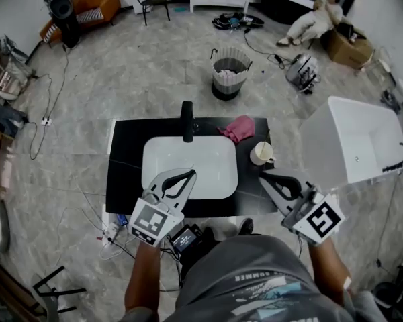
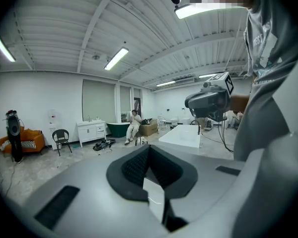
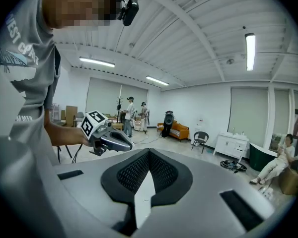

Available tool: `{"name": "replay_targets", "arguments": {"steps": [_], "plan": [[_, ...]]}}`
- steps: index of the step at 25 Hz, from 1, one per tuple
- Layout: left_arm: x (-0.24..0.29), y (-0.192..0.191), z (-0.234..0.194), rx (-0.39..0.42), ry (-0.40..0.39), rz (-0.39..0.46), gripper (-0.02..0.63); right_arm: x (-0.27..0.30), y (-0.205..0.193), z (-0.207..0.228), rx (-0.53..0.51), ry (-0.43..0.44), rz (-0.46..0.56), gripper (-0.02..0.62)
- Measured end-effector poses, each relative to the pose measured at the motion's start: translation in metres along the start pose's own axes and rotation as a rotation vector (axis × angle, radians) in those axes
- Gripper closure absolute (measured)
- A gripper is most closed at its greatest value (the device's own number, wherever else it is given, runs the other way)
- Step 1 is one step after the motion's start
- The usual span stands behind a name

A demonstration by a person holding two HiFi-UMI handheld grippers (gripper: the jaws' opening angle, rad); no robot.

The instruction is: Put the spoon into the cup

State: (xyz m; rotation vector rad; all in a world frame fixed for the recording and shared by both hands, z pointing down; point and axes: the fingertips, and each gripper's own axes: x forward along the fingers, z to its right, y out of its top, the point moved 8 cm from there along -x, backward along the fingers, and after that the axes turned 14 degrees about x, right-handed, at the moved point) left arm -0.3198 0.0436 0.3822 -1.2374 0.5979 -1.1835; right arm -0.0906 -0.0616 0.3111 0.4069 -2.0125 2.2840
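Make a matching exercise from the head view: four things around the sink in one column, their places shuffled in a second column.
Things:
1. cup
2. pink cloth
3. black faucet
4. wastebasket

Places:
A. on the floor, beyond the counter
B. at the back rim of the basin
C. on the counter, just right of the basin
D. on the counter near its far edge, behind the cup

Pairs: 1-C, 2-D, 3-B, 4-A
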Motion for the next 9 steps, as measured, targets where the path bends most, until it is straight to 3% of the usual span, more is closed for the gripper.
{"name": "replay_targets", "arguments": {"steps": [9], "plan": [[-0.014, -0.015, -0.009, -0.043, 0.009, -0.019, 0.603, 0.019, -0.006, -0.009, 0.005, 0.030, -0.032, 0.565]]}}
